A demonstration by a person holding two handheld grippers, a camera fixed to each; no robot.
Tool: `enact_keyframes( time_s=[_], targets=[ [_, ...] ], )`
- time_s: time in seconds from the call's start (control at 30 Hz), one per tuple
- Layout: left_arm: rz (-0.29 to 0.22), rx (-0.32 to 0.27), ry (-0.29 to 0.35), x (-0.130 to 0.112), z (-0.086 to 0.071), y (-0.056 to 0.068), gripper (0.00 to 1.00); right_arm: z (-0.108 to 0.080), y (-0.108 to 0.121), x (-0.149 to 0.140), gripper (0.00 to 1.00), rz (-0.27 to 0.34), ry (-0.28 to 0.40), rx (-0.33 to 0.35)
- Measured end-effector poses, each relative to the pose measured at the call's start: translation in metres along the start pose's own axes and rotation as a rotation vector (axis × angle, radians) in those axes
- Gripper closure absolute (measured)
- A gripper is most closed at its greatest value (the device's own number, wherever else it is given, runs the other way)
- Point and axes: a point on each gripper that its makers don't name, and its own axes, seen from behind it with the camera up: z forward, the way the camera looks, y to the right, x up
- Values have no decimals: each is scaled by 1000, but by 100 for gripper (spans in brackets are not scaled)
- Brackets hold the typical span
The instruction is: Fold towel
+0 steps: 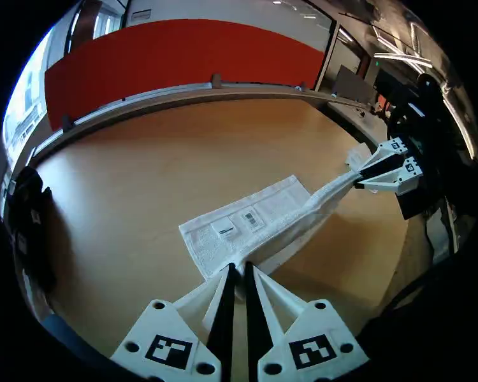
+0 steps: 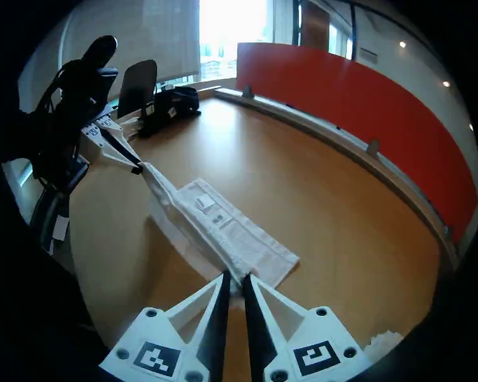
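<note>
In the left gripper view, the left gripper [image 1: 239,280] is at the near edge of the wooden table [image 1: 169,159], its two fingers clenched on a corner of the white towel [image 1: 258,216]. Most of the towel lies flat around the middle of the table, with two labels [image 1: 239,223] facing up. One long edge is raised and pulled into a taut band running to the right gripper [image 1: 360,180], which pinches the other end near the table's right edge. A red partition [image 1: 188,57] runs along the far edge, and a dark bag [image 1: 28,223] sits at the left edge.

In the right gripper view, the right gripper [image 2: 236,283] grips its end of the towel [image 2: 239,235] between both fingers. The lifted edge stretches away to the left gripper [image 2: 137,169], also closed on the cloth, at the left edge of the table [image 2: 322,191] (a person [image 2: 60,114] in dark clothing holds it). The bag [image 2: 172,102] rests at the far corner with a chair [image 2: 137,83] beside it. The partition [image 2: 366,108] lines the right edge.
</note>
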Motion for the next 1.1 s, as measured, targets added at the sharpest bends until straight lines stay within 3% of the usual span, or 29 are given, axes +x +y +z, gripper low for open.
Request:
enact_keyframes(
  time_s=[0.67,1.1],
  targets=[
    [78,23,-29,11,39,-24,89,32,15,-22,85,32,-62,6],
    [113,48,-75,-2,66,-34,90,56,30,-34,85,47,-108,-2]
  ],
)
